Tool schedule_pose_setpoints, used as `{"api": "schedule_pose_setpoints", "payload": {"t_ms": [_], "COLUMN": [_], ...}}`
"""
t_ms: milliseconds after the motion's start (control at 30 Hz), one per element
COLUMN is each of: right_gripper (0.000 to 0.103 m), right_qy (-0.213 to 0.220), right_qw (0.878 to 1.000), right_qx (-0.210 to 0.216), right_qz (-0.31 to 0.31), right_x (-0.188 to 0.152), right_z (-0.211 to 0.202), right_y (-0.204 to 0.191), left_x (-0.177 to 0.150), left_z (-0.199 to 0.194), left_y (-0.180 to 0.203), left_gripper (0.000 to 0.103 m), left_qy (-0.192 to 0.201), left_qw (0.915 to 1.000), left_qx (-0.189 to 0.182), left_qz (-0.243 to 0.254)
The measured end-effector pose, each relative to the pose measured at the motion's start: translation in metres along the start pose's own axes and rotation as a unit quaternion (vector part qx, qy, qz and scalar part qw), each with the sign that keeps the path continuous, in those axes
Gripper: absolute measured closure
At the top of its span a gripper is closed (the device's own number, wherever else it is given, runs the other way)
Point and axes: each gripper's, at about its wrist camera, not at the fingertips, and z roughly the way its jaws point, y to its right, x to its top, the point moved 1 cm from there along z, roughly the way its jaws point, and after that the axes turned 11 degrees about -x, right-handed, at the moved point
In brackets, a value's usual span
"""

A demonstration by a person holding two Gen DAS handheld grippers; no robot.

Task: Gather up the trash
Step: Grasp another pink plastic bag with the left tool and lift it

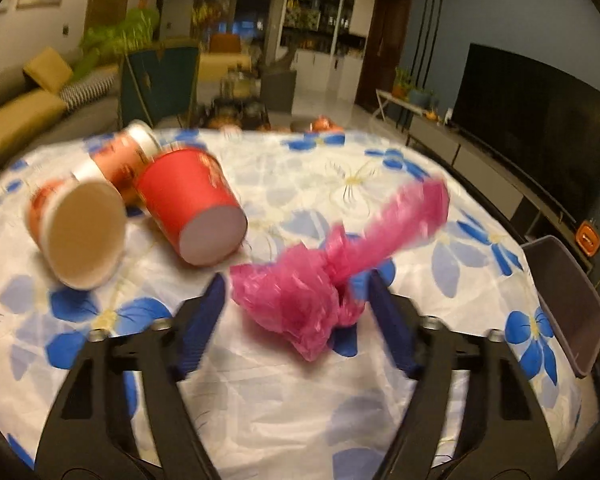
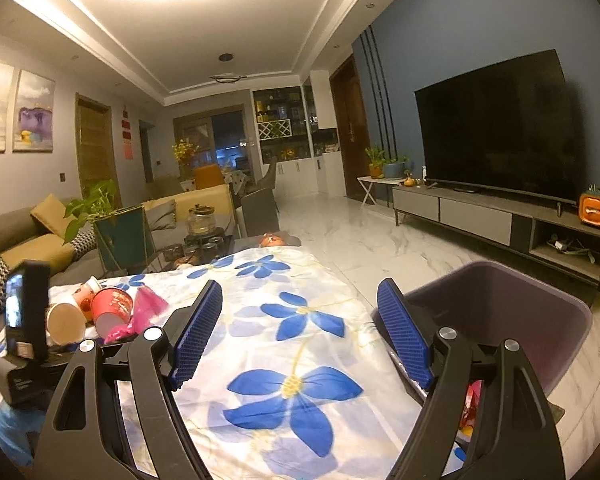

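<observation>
A knotted pink plastic bag [image 1: 300,300] lies on the flowered tablecloth [image 1: 292,408], between the blue pads of my left gripper [image 1: 296,294], which stands open around it without pinching it. Behind it a red paper cup [image 1: 192,208] lies on its side, with two orange-printed cups [image 1: 76,232] tipped over to its left. In the right wrist view the same cups [image 2: 100,312] and pink bag [image 2: 146,312] sit at the far left, beside the left gripper's camera body [image 2: 24,320]. My right gripper [image 2: 300,312] hangs open and empty over the table's right part.
A grey-purple trash bin [image 2: 532,320] stands on the floor against the table's right edge, with some colourful wrapper inside; it also shows as the bin [image 1: 568,304] in the left wrist view. A TV stand [image 2: 500,216] runs along the right wall, a sofa [image 2: 28,248] sits left.
</observation>
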Motion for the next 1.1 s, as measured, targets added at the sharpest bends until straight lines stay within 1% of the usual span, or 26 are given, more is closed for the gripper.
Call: {"api": "schedule_pose_setpoints", "payload": {"t_ms": [67,133,267,333,433,500,533,633,767,867,967,1067,1100], "right_gripper": [0.025,0.025,0.025,0.025,0.025,0.025,0.025,0.025,0.025,0.025,0.025,0.031,0.032], "right_qy": [-0.002,-0.004,-0.006,-0.005,-0.003,-0.004,-0.006,-0.017,-0.035,-0.058,-0.066,-0.075,-0.086], "right_qw": [1.000,1.000,1.000,0.999,0.999,0.998,0.998,0.995,0.989,0.982,0.976,0.971,0.968], "right_qx": [0.003,0.009,0.025,0.031,0.044,0.057,0.062,0.092,0.136,0.177,0.198,0.220,0.226], "right_qz": [-0.002,-0.004,-0.009,-0.014,-0.023,-0.028,-0.030,-0.032,-0.037,-0.041,-0.054,-0.065,-0.065], "right_x": [0.001,0.001,0.003,0.005,0.006,0.004,0.004,0.001,-0.004,-0.010,-0.015,-0.022,-0.025], "right_z": [0.001,0.001,-0.003,-0.006,-0.011,-0.014,-0.014,-0.015,-0.016,-0.014,-0.015,-0.015,-0.013], "right_y": [-0.004,-0.009,-0.020,-0.027,-0.040,-0.053,-0.060,-0.082,-0.116,-0.151,-0.181,-0.211,-0.222], "left_x": [-0.003,-0.003,-0.006,-0.009,-0.013,-0.018,-0.022,-0.027,-0.030,-0.033,-0.035,-0.036,-0.037], "left_z": [0.003,-0.001,-0.013,-0.028,-0.052,-0.074,-0.086,-0.109,-0.143,-0.161,-0.174,-0.184,-0.188], "left_y": [-0.006,-0.009,-0.011,-0.013,-0.016,-0.023,-0.028,-0.044,-0.075,-0.092,-0.108,-0.122,-0.126], "left_gripper": [0.059,0.065,0.073,0.074,0.075,0.075,0.075,0.075,0.075,0.075,0.075,0.075,0.075], "left_qy": [-0.008,0.000,0.018,0.035,0.057,0.073,0.083,0.098,0.123,0.135,0.143,0.152,0.155], "left_qw": [0.9998,0.9992,0.9987,0.9980,0.9973,0.9966,0.9960,0.9942,0.9892,0.9860,0.9830,0.9801,0.9792], "left_qx": [-0.015,-0.033,-0.041,-0.044,-0.037,-0.025,-0.012,0.014,0.051,0.068,0.085,0.098,0.102], "left_qz": [-0.012,-0.022,-0.025,-0.027,-0.026,-0.029,-0.032,-0.041,-0.060,-0.069,-0.078,-0.081,-0.081]}}
